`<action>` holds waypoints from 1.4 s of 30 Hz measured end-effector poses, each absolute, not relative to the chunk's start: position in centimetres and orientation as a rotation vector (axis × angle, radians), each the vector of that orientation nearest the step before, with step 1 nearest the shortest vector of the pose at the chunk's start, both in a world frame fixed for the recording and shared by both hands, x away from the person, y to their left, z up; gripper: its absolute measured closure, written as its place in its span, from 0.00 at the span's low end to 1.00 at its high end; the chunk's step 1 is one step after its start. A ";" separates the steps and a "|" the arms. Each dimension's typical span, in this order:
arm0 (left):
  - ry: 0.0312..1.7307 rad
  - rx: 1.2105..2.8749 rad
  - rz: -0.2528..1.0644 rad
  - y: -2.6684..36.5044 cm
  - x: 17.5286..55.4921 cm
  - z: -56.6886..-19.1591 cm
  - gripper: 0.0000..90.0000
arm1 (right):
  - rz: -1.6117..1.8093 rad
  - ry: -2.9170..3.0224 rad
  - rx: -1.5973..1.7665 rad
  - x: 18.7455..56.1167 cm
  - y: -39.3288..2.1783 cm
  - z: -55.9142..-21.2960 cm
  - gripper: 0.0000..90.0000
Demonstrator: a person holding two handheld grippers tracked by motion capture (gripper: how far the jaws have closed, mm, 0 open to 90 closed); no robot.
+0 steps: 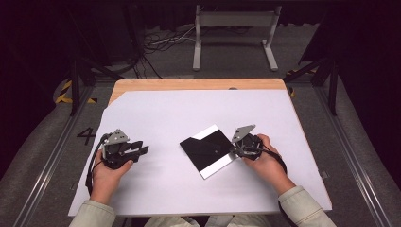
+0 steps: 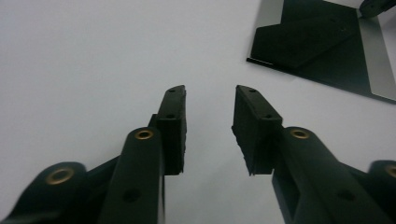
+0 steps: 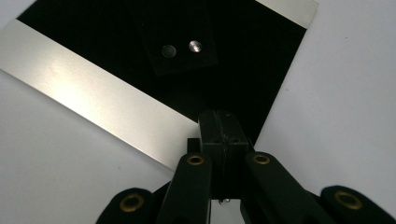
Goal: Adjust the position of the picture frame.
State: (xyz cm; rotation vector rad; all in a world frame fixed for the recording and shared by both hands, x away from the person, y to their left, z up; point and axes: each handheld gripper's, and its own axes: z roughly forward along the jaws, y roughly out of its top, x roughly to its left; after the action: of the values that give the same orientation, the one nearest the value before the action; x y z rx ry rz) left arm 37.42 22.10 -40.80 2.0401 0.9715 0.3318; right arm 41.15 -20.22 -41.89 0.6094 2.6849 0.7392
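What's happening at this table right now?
A person holds a gripper in each hand over a white table cover. The right gripper, jaws shut, sits at the edge of a flat black-and-silver plate lying mid-table; whether it pinches the plate isn't clear. The left gripper hovers apart from the plate, jaws parted with nothing between them.
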 end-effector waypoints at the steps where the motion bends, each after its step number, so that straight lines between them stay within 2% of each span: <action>1: 0.962 2.051 0.295 22.1 37.6 -40.9 0.75 | 0.752 2.684 0.609 41.1 -20.3 -41.9 1.00; 2: 0.962 2.057 0.205 22.0 38.0 -41.1 0.79 | 0.771 2.674 0.621 40.8 -20.5 -41.6 1.00; 8: 0.940 2.076 0.210 21.0 38.5 -41.0 0.96 | 0.828 2.644 0.648 40.2 -21.4 -40.6 1.00; 11: 0.916 2.069 0.203 20.1 38.9 -40.6 1.00 | 0.855 2.621 0.668 39.7 -22.3 -40.1 1.00; 19: 0.879 2.096 0.185 17.5 40.6 -40.8 1.00 | 0.900 2.553 0.751 38.3 -24.7 -39.1 1.00; 34: 0.987 2.013 0.104 14.4 43.9 -43.6 1.00 | 0.901 2.472 0.874 36.1 -28.5 -38.9 1.00; 42: 0.944 2.069 0.126 12.5 44.8 -43.7 1.00 | 0.888 2.447 0.919 35.0 -29.9 -39.0 1.00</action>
State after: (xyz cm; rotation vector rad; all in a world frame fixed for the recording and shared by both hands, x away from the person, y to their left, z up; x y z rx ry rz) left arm 44.84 12.53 -43.75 2.0687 0.9435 0.1264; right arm 34.98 -29.88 -38.98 0.9188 2.4474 0.8884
